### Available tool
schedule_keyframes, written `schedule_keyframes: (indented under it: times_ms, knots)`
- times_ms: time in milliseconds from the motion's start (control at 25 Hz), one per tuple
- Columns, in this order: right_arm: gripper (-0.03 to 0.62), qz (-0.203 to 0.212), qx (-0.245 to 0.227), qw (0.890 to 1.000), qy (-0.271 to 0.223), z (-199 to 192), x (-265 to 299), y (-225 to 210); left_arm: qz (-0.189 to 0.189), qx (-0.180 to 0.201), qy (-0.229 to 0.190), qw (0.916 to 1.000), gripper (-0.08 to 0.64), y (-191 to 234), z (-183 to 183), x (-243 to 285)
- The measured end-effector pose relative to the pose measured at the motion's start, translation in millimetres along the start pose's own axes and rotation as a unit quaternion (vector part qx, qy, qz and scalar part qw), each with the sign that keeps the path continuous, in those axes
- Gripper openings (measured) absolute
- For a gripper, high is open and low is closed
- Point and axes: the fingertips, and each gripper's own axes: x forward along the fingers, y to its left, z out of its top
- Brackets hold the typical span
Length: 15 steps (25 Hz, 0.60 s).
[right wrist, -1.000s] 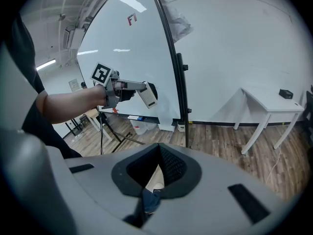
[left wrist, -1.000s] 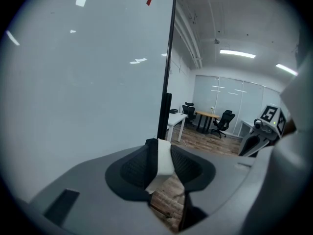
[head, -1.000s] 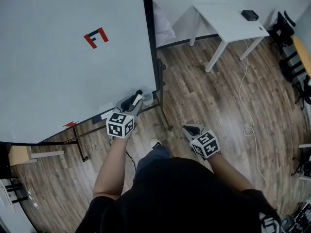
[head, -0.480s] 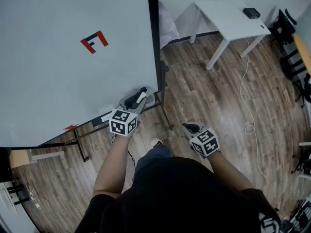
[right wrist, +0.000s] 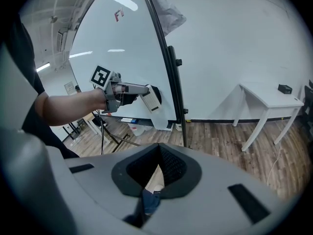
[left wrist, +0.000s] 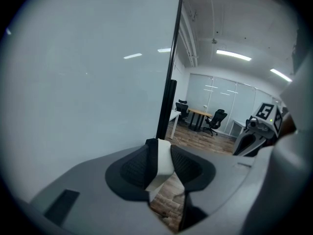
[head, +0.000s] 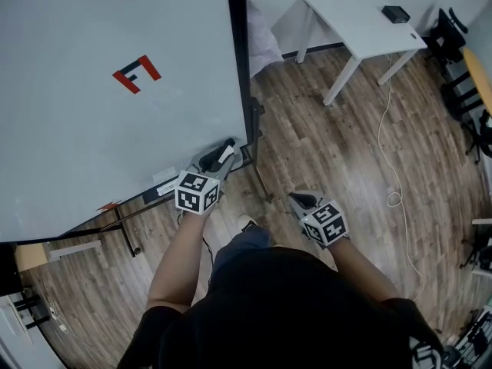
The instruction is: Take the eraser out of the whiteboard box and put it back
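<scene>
Eraser [left wrist: 164, 161] clamped near whiteboard's [head: 92, 129] lower right corner.
Left gripper [head: 226, 149] pinches the white eraser just before that corner; right gripper [head: 300, 201], jaws together with nothing between, hangs well right of the whiteboard.

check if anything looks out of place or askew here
Nothing really stands out. The eraser is clamped in the left gripper, near the lower corner of the whiteboard. The only loose thing is a cable trailing across the wood floor.
</scene>
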Motion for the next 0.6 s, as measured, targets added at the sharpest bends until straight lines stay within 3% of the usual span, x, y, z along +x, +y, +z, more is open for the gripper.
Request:
schedule_keyframes:
  times_ms: [600]
  knots:
    - [-0.005, 0.001, 0.008, 1.0, 0.014, -6, 11, -9, -0.012, -0.017, 0.04, 0.999, 0.152, 8, -35, 24]
